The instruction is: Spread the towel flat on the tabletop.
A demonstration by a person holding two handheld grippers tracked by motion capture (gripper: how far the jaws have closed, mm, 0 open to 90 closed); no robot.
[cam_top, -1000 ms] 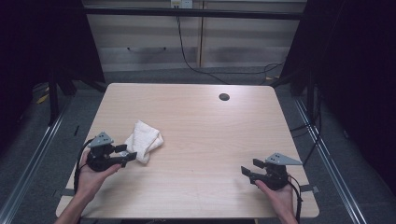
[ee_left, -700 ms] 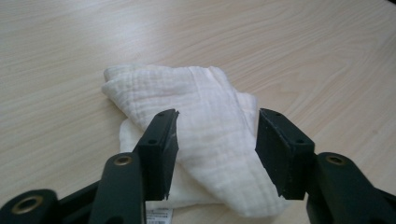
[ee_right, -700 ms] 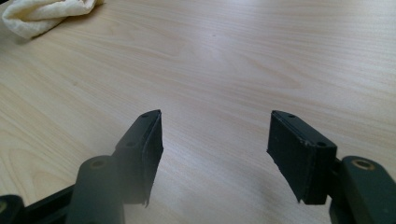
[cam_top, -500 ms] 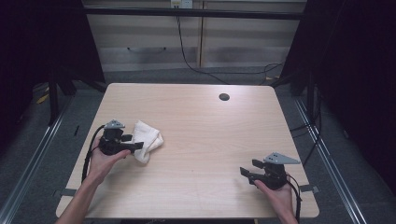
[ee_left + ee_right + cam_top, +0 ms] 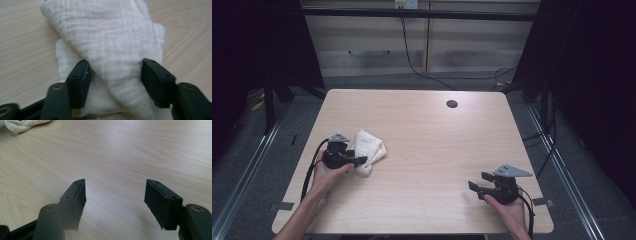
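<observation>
A folded white cloth (image 5: 369,150) lies on the pale wood counter (image 5: 432,145), and everything else here is best placed against it. The cloth sits toward the counter's left side, well short of the far edge, with a small dark round hole (image 5: 452,104) in the counter farther back and off to the cloth's right. The left tool (image 5: 358,160) is right at the cloth's near-left edge, held in the person's left hand (image 5: 328,175), its black cable looping down beside the wrist. In the left gripper view the cloth (image 5: 110,50) is seen close up: a crumpled, ribbed fold runs diagonally across a flatter layer beneath, and the left tool (image 5: 115,82) has its two black jaws spread apart, one on each side of that narrowing fold. The jaws stand open around the fabric rather than pinched on it; whether their inner faces touch it cannot be told for certain. The right tool (image 5: 478,182) is well apart from the cloth, near the counter's front right corner, held in the right hand (image 5: 509,212) with a grey three-cornered plate on top. In the right gripper view the right tool (image 5: 115,202) has its jaws wide apart over bare wood, and a bit of the cloth (image 5: 22,125) shows at the upper left corner.
</observation>
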